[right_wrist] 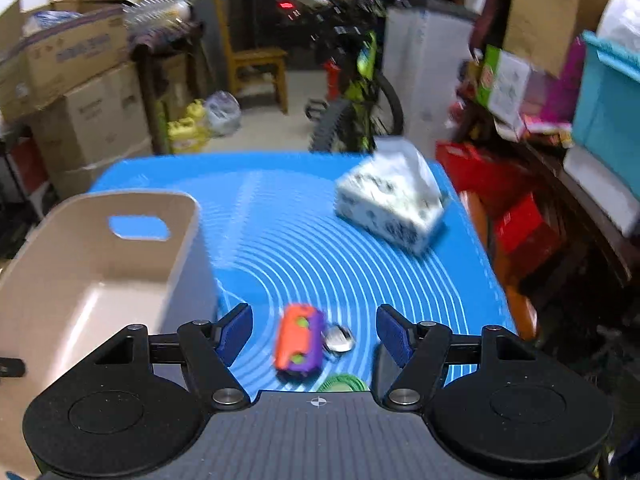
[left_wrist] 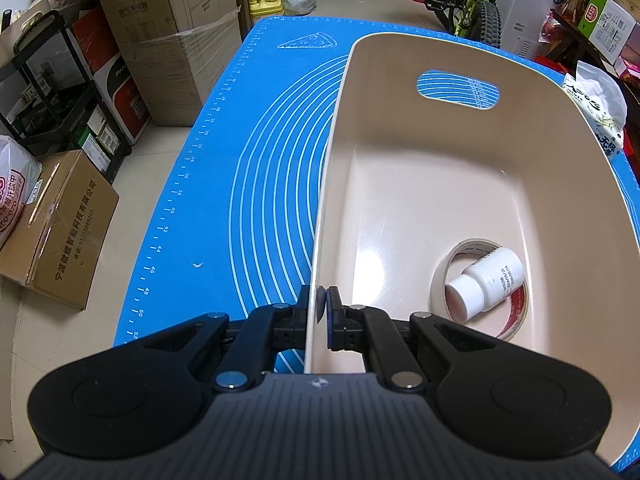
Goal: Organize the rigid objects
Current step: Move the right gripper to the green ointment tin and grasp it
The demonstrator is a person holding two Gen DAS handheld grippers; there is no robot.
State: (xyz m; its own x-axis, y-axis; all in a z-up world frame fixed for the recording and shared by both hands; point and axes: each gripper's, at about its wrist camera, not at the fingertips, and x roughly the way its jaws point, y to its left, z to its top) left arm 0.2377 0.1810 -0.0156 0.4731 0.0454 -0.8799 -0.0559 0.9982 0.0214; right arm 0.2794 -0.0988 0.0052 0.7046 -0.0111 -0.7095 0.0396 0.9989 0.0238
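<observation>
1. While the left gripper (left_wrist: 322, 300) was clenched on the near rim of the beige plastic basket (left_wrist: 560, 184), a white pill bottle (left_wrist: 486, 282) lay inside on a tape roll (left_wrist: 516, 320).
2. Over the blue mat-covered surface (right_wrist: 280, 240), the right gripper (right_wrist: 316, 334) was released, an orange-and-purple toy (right_wrist: 299, 342) lying between its fingers, untouched.
</observation>
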